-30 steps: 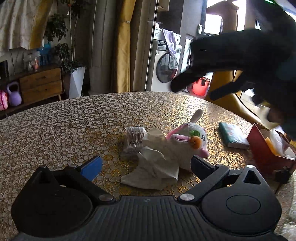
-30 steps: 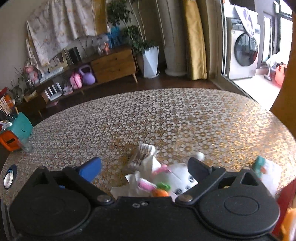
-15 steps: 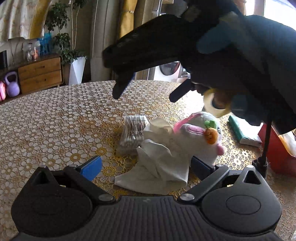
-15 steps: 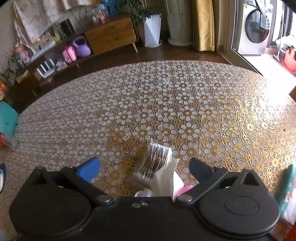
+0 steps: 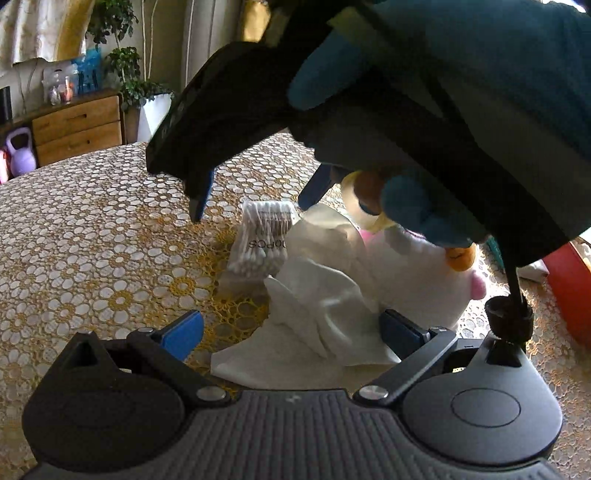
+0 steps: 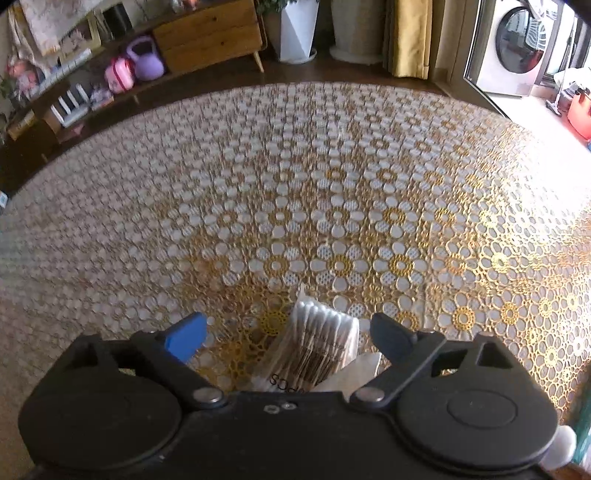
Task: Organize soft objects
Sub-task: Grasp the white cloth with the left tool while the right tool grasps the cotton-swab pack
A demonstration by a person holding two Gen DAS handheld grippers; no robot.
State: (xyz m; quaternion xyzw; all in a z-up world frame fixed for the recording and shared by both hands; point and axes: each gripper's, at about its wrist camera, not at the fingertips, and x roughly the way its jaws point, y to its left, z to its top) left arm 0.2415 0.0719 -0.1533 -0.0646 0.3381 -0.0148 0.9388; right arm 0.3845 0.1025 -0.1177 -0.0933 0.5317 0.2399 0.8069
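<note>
A clear pack of cotton swabs (image 5: 260, 242) lies on the lace-covered table (image 5: 92, 240), touching a crumpled white tissue (image 5: 314, 306) and a white plush toy (image 5: 436, 284) with a pink and orange face. My left gripper (image 5: 291, 332) is open, low over the tissue. My right gripper (image 5: 255, 195) is open and hovers just above the swab pack; in the right wrist view (image 6: 288, 338) the pack (image 6: 317, 343) lies between its fingers.
A red box (image 5: 569, 280) stands at the table's right edge, with a teal packet behind the gloved hand. A wooden sideboard (image 6: 207, 33), kettlebells and a washing machine (image 6: 517, 40) stand beyond the table.
My right gripper has come down and forward over the swab pack, which now sits between its fingers. My left gripper has moved closer to the tissue.
</note>
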